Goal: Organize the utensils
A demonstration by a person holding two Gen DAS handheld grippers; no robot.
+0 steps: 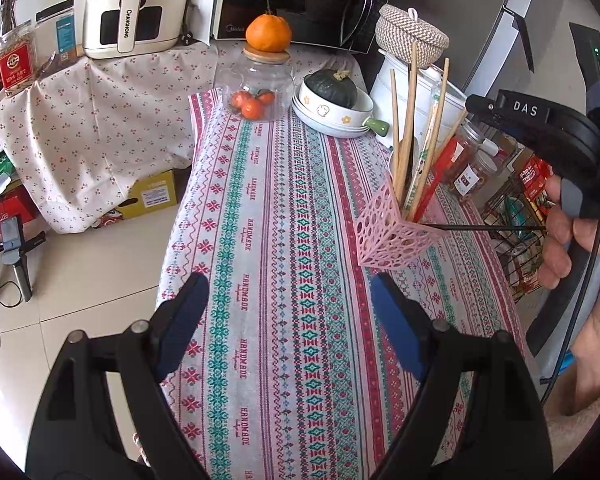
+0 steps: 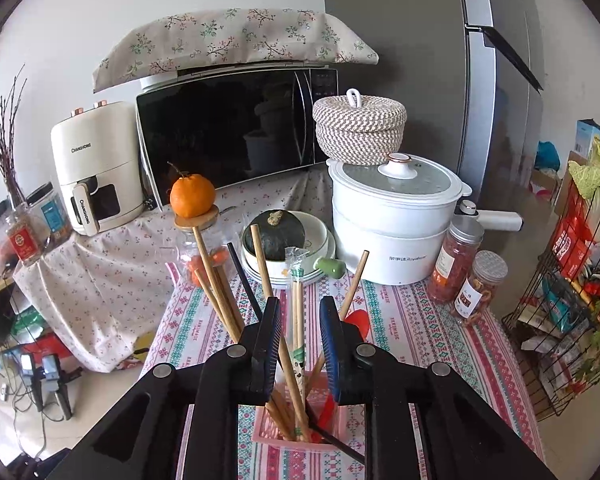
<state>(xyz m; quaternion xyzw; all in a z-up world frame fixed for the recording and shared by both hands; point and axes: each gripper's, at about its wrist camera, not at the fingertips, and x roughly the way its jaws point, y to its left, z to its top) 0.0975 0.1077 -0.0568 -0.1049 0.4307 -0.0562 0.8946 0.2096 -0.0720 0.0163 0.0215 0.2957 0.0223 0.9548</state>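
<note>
A pink perforated utensil holder [image 1: 392,236] stands on the striped tablecloth [image 1: 276,240], with wooden chopsticks [image 1: 410,120], a wrapped pair and a red utensil in it. A thin black chopstick [image 1: 488,227] lies across its rim, pointing right. My left gripper [image 1: 288,300] is open and empty, low over the cloth, left of the holder. My right gripper [image 2: 300,320] hovers directly above the holder [image 2: 300,432] with its jaws parted around the wrapped chopsticks [image 2: 298,312], not pressing them. The black chopstick [image 2: 244,280] passes by its left finger.
At the table's far end stand a glass jar with an orange on top [image 1: 260,80], a bowl with a green squash [image 1: 332,100], a white electric pot [image 2: 392,220] and two spice jars [image 2: 456,260]. A wire rack [image 2: 572,320] stands to the right.
</note>
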